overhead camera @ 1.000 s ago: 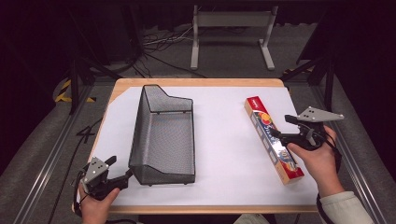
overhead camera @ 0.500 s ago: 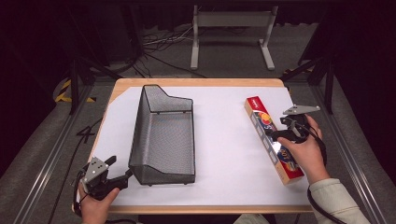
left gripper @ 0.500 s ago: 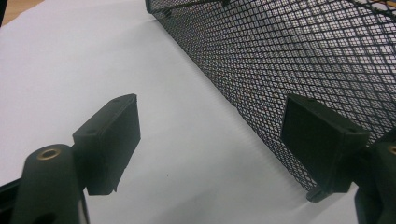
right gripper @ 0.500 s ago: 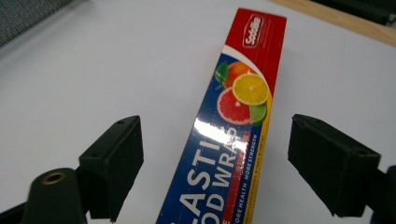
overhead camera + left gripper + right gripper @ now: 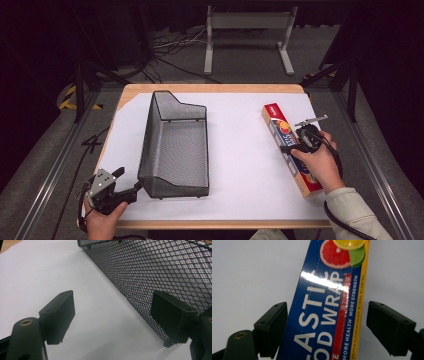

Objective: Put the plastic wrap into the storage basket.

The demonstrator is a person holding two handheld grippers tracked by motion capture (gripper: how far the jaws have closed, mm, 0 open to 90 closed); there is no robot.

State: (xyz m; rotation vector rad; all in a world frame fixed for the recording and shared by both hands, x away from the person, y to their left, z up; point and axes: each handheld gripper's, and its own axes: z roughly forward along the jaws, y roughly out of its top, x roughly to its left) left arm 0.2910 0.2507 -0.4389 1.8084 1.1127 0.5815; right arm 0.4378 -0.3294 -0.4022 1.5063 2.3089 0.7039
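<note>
The right hand-held gripper is hanging over the middle of a long, flat cardboard box of plastic food wrap, blue on its face with red ends and a yellow edge, which is lying flat on the white paper sheet covering the wooden counter. In the right gripper view the box is running lengthwise between the two black jaws, which are standing wide apart, one pad at each long edge; the left pad is sitting at the box's edge, the right pad is clear of it, and neither is squeezing. The jaws have just been opening, with the box between them.

Well off to this gripper's left, a black wire-mesh basket with a stepped rim is standing upright on the paper, one of its kind. The left hand-held gripper is resting at the near left corner of that basket, jaws spread and gripping nothing; in the left gripper view the mesh wall is rising just beyond its right jaw, with bare paper between the pads.

The box is reading "PLASTIC FOOD WRAP" in large white letters, cut off at the frame's edge, with "MORE HEALTH MORE STRENGTH" in small print along the yellow side, beneath pictured citrus slices: a red grapefruit, a lemon and a lime.

There are one box, one basket and two grippers.
</note>
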